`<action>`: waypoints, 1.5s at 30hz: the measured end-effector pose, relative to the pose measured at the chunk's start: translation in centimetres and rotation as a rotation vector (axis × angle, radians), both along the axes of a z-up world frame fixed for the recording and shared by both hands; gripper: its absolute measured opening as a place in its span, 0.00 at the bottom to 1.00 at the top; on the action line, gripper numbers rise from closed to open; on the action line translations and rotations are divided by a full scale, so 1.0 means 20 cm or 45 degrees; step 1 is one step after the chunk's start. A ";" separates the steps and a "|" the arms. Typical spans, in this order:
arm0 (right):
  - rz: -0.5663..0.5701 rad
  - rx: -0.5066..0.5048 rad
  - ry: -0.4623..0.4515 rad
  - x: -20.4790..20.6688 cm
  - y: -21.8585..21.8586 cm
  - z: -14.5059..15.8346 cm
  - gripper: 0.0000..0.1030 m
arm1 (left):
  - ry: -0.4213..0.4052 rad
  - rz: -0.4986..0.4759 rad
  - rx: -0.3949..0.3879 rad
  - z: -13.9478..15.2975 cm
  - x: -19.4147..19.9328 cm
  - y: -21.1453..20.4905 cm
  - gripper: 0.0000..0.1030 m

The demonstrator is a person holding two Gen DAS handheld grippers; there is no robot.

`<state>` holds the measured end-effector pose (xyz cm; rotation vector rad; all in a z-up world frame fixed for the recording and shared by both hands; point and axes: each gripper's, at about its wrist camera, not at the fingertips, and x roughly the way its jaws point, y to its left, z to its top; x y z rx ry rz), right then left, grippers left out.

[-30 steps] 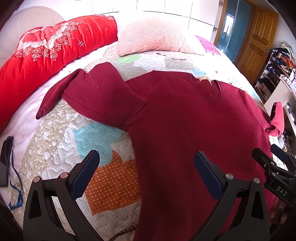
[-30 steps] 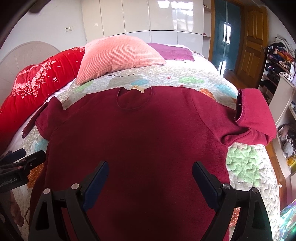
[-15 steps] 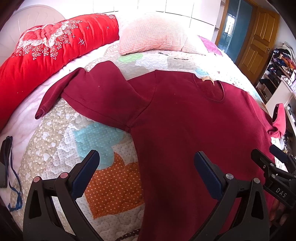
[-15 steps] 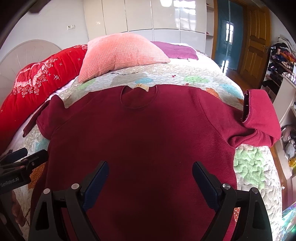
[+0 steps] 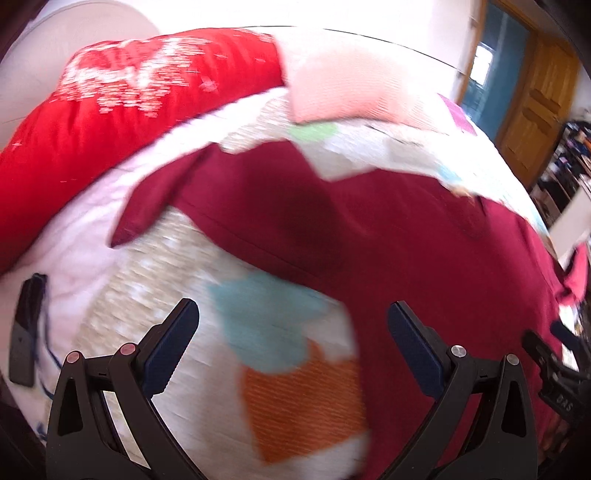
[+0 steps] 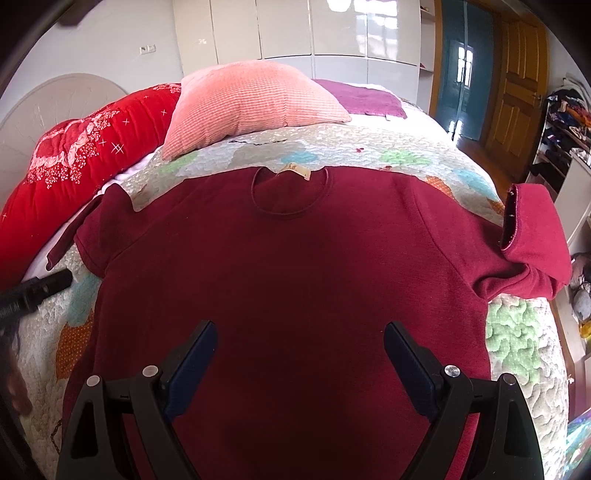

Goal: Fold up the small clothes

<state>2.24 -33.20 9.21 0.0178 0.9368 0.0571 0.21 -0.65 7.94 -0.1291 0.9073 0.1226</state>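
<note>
Bedroom. Glossy white wardrobe doors [image 6: 314, 29] across top centre, catching window glare. Wooden door [image 6: 517, 85] upper right, teal doorway [image 6: 460, 70] beside it. Cluttered shelves [image 6: 565, 136] far right. Pale rounded headboard [image 6: 48, 103] upper left. Bed under patchwork quilt [image 6: 517, 332].

A dark red top [image 6: 288, 266] lies spread flat and face up on the bed, its round neckline with a small tan label [image 6: 295, 171] pointing toward the pillows. One sleeve [image 5: 207, 192] stretches out flat to the side with its narrow cuff end turned over. The other sleeve [image 6: 532, 236] is bunched and folded back on itself at the bed's edge.
</note>
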 end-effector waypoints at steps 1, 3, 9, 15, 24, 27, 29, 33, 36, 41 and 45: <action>0.001 0.006 0.002 0.01 0.00 0.00 0.87 | -0.004 0.034 0.009 0.01 0.02 0.06 0.99; 0.004 0.020 0.009 0.02 0.01 -0.01 0.87 | 0.006 0.108 0.037 0.00 0.05 0.20 0.99; 0.035 0.047 0.031 0.07 0.07 -0.04 0.87 | 0.039 0.269 0.141 -0.07 0.18 0.58 0.99; 0.066 0.060 0.053 0.12 0.14 -0.09 0.87 | 0.087 0.292 0.170 -0.18 0.29 0.74 0.98; 0.091 0.073 0.039 0.14 0.18 -0.07 0.87 | 0.073 0.255 -0.019 -0.08 0.25 0.73 0.14; 0.087 0.078 0.014 0.12 0.14 -0.03 0.87 | -0.010 0.089 -0.133 0.13 0.18 0.57 0.12; 0.058 0.087 -0.003 0.11 0.08 0.01 0.87 | -0.076 -0.069 -0.241 0.32 0.13 0.41 0.12; -0.028 0.127 -0.036 0.10 -0.07 0.07 0.87 | -0.178 -0.328 -0.330 0.62 0.07 0.08 0.12; -0.087 0.150 -0.029 0.08 -0.18 0.11 0.87 | -0.204 -0.422 -0.291 0.74 0.09 -0.11 0.12; -0.061 0.153 -0.043 0.03 -0.22 0.13 0.87 | -0.121 -0.264 -0.139 0.64 0.15 -0.08 0.13; -0.035 0.191 0.007 0.04 -0.19 0.06 0.87 | 0.030 -0.123 0.008 0.35 0.18 0.13 0.59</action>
